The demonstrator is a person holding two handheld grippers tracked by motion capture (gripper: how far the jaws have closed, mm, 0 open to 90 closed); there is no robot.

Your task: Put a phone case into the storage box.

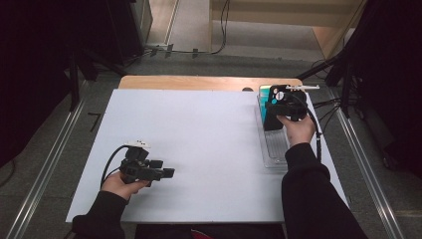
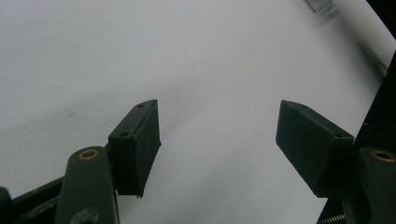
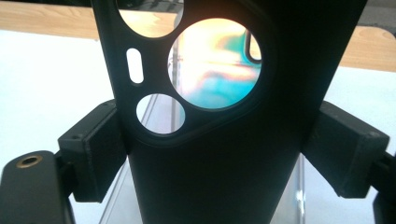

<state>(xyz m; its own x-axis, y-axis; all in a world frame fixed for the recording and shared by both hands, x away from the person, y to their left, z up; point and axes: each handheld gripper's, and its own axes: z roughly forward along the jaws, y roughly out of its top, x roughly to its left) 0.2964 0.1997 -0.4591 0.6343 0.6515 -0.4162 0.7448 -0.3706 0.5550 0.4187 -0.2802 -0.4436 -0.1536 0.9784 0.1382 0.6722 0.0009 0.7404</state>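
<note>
Here, white table [image 1: 199, 144], grey floor [image 1: 59, 149], right claw [image 3: 219, 149] pinching black phone case [image 3: 210, 177], left claw [image 2: 217, 140] spread.

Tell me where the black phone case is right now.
The black phone case is clamped between the right gripper jaws, upright over the clear tray at the table's far right in the high view.

We locate the rack [image 1: 272, 149] at the table's [image 1: 199, 129] right edge; the phone case [image 1: 271, 117] stands in it.
</note>
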